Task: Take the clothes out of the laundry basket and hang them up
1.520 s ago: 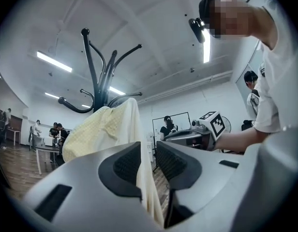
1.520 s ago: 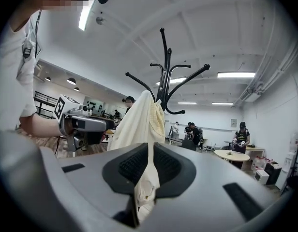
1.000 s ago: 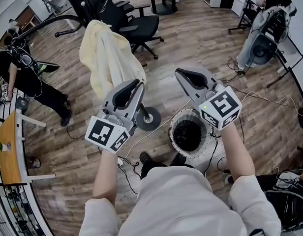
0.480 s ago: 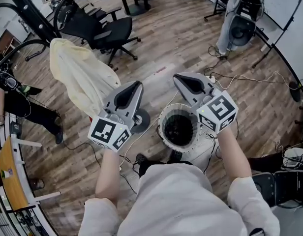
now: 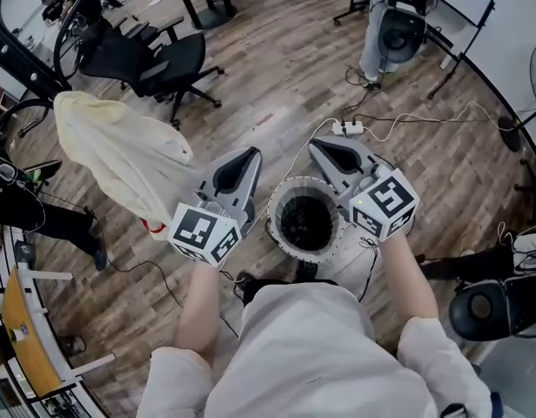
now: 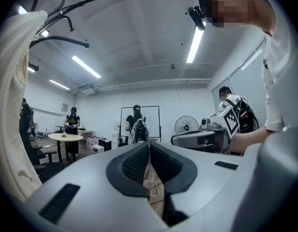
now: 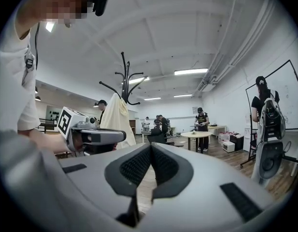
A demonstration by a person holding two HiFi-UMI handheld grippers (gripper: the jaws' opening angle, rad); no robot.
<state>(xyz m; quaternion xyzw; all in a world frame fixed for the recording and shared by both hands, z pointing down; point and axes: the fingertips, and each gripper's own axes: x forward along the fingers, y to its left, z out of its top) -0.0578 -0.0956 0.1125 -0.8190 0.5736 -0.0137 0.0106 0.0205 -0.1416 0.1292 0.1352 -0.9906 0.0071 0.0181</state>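
Down on the wood floor (image 5: 277, 85), right in front of the person, sits the white laundry basket (image 5: 277, 207). The left gripper (image 5: 248, 157) hovers at its 10 o'clock and the right gripper (image 5: 318, 146) at about 1 o'clock. Both have their jaws pressed together with nothing in them. The pale yellow garment (image 5: 120, 155) is draped on the black coat rack (image 7: 124, 74), well apart from the basket, out around its 9 o'clock.

We see a soft, creased yellow cloth (image 5: 120, 159), a faintly glossy wood-plank floor (image 5: 277, 77), and matt grey plastic on the left gripper (image 5: 249, 155) and right gripper (image 5: 318, 144).
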